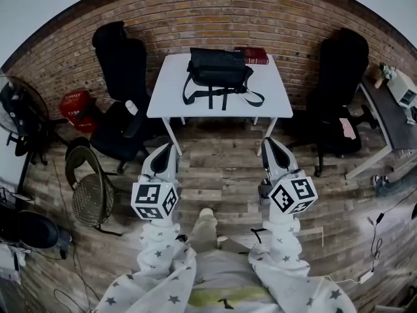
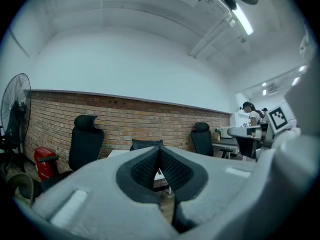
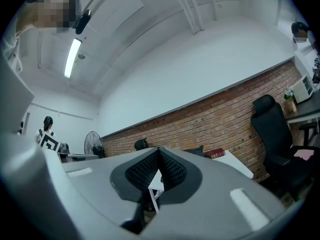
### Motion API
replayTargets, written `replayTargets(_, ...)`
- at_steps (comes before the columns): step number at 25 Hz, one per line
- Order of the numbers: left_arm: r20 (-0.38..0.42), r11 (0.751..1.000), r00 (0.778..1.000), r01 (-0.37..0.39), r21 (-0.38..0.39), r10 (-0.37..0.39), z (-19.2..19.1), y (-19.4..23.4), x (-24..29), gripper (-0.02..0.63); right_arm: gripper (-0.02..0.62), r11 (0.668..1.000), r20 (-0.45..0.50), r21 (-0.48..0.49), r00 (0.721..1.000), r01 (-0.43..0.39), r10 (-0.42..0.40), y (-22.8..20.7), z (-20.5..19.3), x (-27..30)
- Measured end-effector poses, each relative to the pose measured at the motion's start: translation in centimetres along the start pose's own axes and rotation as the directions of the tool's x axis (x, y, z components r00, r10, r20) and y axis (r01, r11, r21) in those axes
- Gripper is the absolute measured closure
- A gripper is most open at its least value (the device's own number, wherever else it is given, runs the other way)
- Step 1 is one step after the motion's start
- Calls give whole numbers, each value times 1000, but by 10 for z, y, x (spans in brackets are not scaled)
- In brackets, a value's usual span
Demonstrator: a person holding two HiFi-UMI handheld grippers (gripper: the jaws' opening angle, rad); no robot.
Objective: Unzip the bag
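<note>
Both the left gripper (image 1: 163, 154) and right gripper (image 1: 274, 147) are pressed together, empty; the bag (image 1: 217, 68) lies on the table (image 1: 171, 91) well ahead of them.

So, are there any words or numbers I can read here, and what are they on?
Nothing here can be read.
Dark red book on the white table: print too small.
Red box: pale marks, too blurred.
Black-and-white marker cubes: square patterns only, no letters.
</note>
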State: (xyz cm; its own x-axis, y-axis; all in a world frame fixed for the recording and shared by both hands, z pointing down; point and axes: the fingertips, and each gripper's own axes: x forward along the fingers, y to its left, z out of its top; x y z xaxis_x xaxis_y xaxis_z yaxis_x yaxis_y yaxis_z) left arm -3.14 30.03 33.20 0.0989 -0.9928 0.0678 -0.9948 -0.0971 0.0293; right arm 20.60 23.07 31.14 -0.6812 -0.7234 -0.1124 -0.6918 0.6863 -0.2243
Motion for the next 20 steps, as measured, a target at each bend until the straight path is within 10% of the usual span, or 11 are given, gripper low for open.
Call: replayTargets(20,-59,998,998,36,-46,-38,-24,82,166,607,598,999,-54,31,998,25,-23,-64,-40,164)
